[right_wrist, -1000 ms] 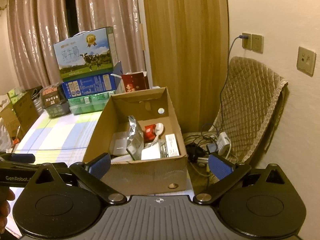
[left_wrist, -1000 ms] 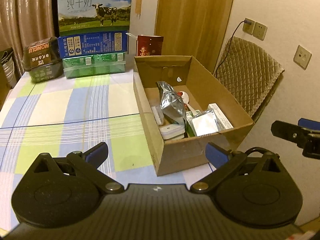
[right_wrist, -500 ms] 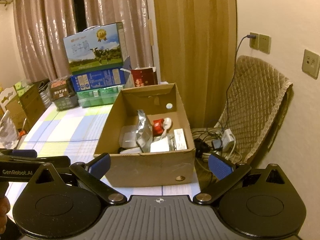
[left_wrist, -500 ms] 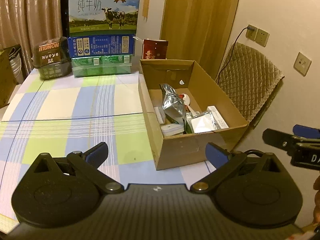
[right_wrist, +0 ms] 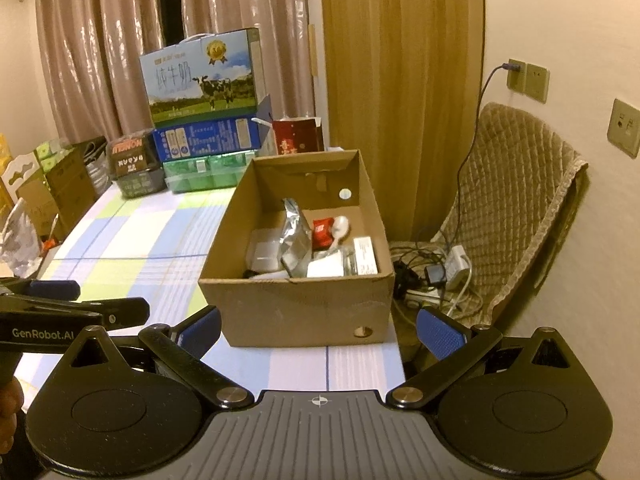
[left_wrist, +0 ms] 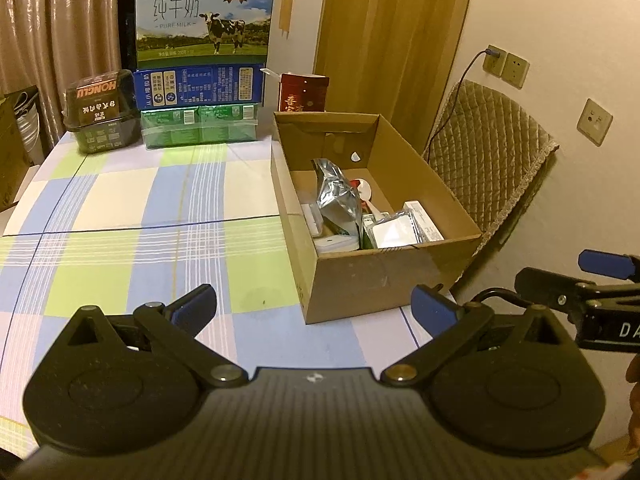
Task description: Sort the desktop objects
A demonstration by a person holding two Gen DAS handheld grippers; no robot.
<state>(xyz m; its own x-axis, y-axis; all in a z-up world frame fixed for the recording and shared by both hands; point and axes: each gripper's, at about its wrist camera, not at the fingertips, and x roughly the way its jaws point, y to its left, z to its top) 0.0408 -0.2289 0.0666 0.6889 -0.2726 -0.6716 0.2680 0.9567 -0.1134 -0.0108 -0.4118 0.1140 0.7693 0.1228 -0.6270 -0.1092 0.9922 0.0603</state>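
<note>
An open cardboard box (left_wrist: 436,216) (right_wrist: 296,308) stands at the right end of the checked tablecloth (left_wrist: 120,220). It holds a silver foil bag (left_wrist: 338,200) (right_wrist: 296,240), a red packet (right_wrist: 323,232), a white spoon (right_wrist: 340,226) and several white boxes. My left gripper (left_wrist: 314,304) is open and empty, held back from the box's near left corner. My right gripper (right_wrist: 320,330) is open and empty, in front of the box's near wall. Each gripper shows at the edge of the other's view.
Milk cartons (left_wrist: 204,20) stacked on blue and green packs, a dark box (left_wrist: 100,112) and a red box (left_wrist: 304,92) line the table's far edge. A quilted chair (left_wrist: 492,160) stands right of the table, with cables and a power strip (right_wrist: 436,272) on the floor.
Both grippers have pulled back and away from the box, which now looks smaller and farther. Both stay open and empty.
</note>
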